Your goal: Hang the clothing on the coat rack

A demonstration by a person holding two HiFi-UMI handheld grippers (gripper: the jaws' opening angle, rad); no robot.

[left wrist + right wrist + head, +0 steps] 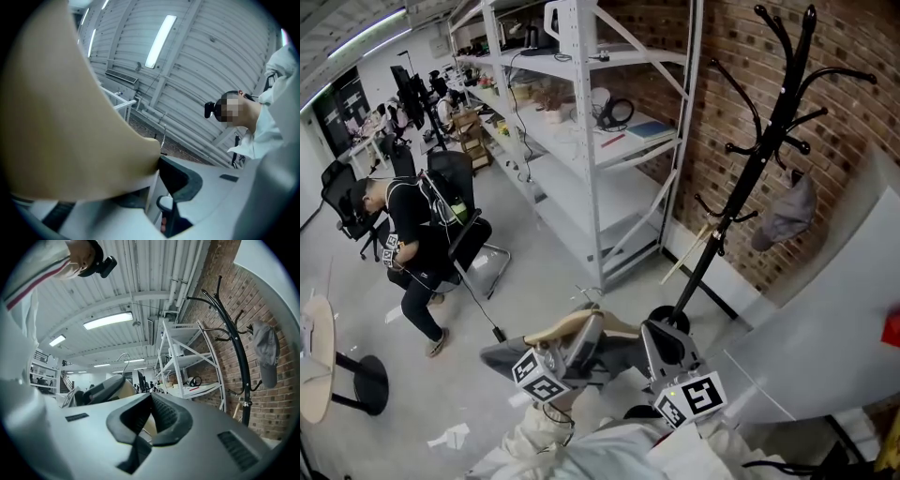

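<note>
Here left hand-held gripper (157, 163) grips beige hanger (70, 131), right hand-held gripper (150, 399) closed; coat rack (750, 178) well apart.

The shelf unit (584, 141) stands left of the coat rack (741, 202); a cap (787, 214) hangs on its right; the hanger (567, 325) is before its base.

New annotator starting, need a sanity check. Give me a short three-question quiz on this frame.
1. True or false: the black coat rack has nothing hanging on it.
2. The left gripper is clamped on: A) a beige hanger; B) a cable; C) a mug.
3. In the head view, on which side of the white shelving unit does the rack stand?

Key:
1. False: a grey cap hangs on it.
2. A.
3. Right.
</note>
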